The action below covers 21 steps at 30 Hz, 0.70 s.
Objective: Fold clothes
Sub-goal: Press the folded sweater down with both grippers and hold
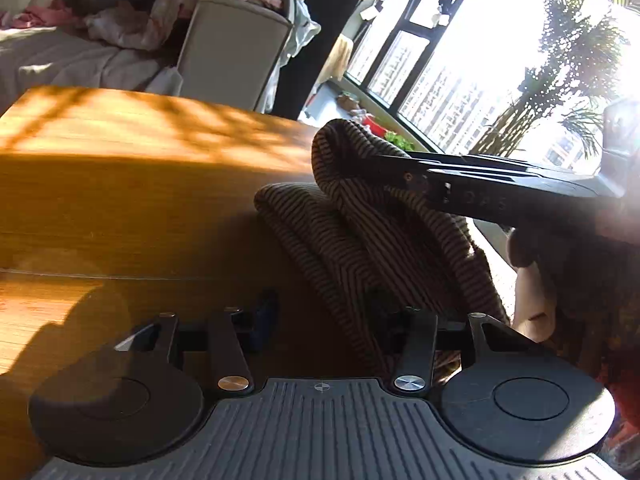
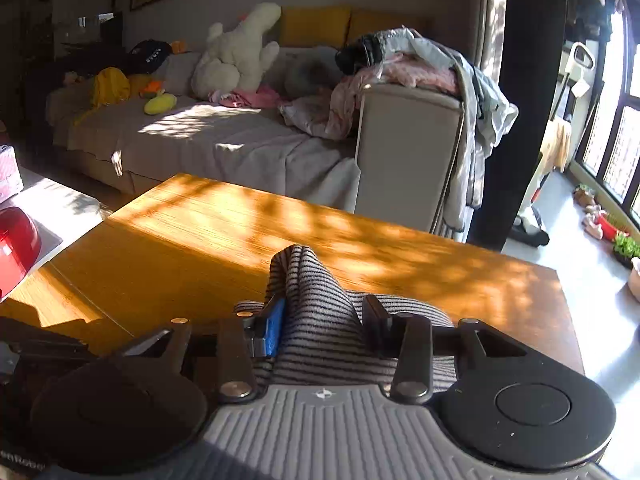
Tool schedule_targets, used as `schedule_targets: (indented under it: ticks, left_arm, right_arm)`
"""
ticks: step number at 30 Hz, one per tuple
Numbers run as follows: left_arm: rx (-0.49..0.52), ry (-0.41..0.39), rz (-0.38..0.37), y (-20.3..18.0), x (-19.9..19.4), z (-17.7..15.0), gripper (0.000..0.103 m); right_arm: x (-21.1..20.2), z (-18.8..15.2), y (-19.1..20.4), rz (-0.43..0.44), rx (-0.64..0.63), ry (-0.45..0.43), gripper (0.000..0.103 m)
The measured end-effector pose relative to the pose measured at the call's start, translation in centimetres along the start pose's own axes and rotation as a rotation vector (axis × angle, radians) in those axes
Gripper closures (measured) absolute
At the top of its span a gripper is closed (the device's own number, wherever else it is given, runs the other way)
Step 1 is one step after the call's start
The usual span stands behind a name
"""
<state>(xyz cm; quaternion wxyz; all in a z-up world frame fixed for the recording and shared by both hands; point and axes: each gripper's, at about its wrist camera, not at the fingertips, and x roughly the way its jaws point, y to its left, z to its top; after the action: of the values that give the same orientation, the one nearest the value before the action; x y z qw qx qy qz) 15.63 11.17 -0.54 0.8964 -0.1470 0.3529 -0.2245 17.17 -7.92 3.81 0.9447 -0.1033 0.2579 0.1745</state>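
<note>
A black-and-white striped garment [image 1: 340, 240] lies bunched at the right end of the wooden table [image 1: 120, 184]. In the left wrist view my left gripper [image 1: 324, 312] is open low over the table, and the cloth runs past its right finger, not pinched. My right gripper [image 1: 372, 160] reaches in from the right with a fold of the garment draped over its tip. In the right wrist view my right gripper [image 2: 320, 320] has its fingers spread, and a raised fold of the striped garment [image 2: 308, 280] stands between them, loosely held.
The table [image 2: 240, 232] has a long sunlit bare stretch to the left. Behind it stand a sofa [image 2: 224, 140] with a white plush toy [image 2: 236, 56] and piled clothes [image 2: 400, 68]. Windows [image 1: 460, 64] and floor plants are at the right. A red object [image 2: 16, 244] sits left.
</note>
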Motion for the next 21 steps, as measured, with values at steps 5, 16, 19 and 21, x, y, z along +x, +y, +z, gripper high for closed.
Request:
schedule_targets:
  ticks: [5,16,19,21]
  left_arm:
    - [0.004,-0.010,0.005,-0.2,0.0,-0.2,0.048]
    - [0.007,-0.003,0.103,0.7,-1.6,0.2,0.044]
    - [0.009,-0.001,0.108,0.8,-1.7,0.3,0.044]
    - [0.010,0.000,0.112,0.8,-1.7,0.3,0.044]
  right_arm:
    - [-2.9,-4.8,0.7,-0.012,-0.017,0.009,0.044]
    - [-6.5,-5.2,1.9,-0.030,-0.024,-0.078,0.044]
    - [-7.3,-5.6,2.5,-0.017,-0.035,-0.088,0.042]
    - [-7.8,-5.9,2.8,-0.008,-0.043,-0.094,0.042]
